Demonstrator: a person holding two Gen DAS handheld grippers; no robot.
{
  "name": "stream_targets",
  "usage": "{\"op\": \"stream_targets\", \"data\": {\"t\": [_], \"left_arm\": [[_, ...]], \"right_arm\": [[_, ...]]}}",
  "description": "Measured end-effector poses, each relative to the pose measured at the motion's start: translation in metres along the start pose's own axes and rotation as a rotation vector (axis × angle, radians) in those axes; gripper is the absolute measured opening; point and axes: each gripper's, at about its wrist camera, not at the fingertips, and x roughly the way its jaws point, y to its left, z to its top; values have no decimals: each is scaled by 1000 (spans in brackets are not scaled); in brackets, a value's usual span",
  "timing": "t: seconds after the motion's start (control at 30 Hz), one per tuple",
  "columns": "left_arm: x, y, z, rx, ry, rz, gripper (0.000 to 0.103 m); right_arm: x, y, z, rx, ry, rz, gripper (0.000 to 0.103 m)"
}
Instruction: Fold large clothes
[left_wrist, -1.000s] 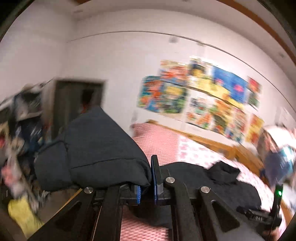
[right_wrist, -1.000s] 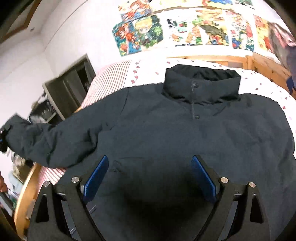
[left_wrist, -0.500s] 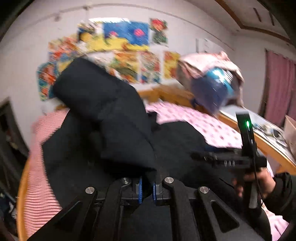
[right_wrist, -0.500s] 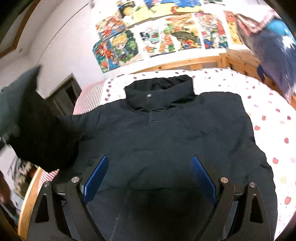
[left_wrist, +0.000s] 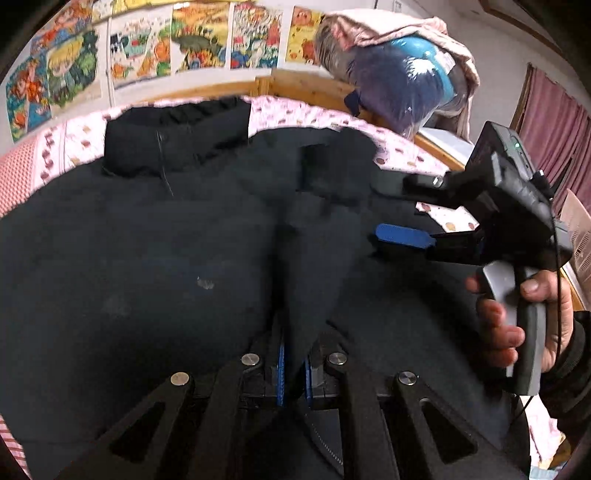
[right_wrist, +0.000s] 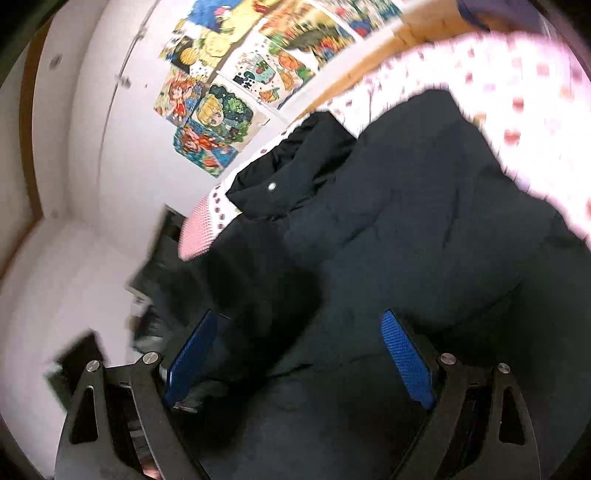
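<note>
A large black padded jacket (left_wrist: 147, 240) lies front-up on the bed, collar (left_wrist: 177, 136) toward the headboard. My left gripper (left_wrist: 293, 376) is shut on the jacket's sleeve (left_wrist: 314, 258), which stretches across the body toward the far right. My right gripper (left_wrist: 391, 210) shows in the left wrist view, open, held by a hand just over the jacket's right side. In the right wrist view the right gripper (right_wrist: 295, 354) is open and empty above the jacket (right_wrist: 424, 221); its collar (right_wrist: 295, 173) sits upper left.
The bed has a pink patterned sheet (left_wrist: 295, 110) and a wooden frame (left_wrist: 303, 83). Colourful posters (left_wrist: 147, 48) cover the wall behind. A blue bundle under a pink cloth (left_wrist: 399, 70) sits at the far right corner. Red curtains (left_wrist: 554, 125) hang at the right.
My left gripper has carried the sleeve from the left side of the bed over onto the jacket's body. The right gripper has tilted and swung left, still open.
</note>
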Motion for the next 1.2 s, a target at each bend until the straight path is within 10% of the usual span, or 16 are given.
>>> {"op": "stream_targets", "data": {"t": [0.27, 0.4, 0.53, 0.8, 1.2], "left_arm": [[4, 1, -4, -53, 57, -20, 14], [4, 0, -6, -47, 67, -46, 34], [-9, 0, -9, -51, 40, -78, 61], [-69, 37, -9, -155, -74, 1, 71], [-74, 129, 21, -334, -136, 210, 82]], "right_arm": [[26, -11, -9, 161, 9, 226, 88], [31, -14, -17, 260, 0, 310, 88], [39, -6, -19, 234, 36, 200, 87], [48, 17, -17, 127, 87, -61, 8], [12, 77, 61, -240, -118, -395, 6]]}}
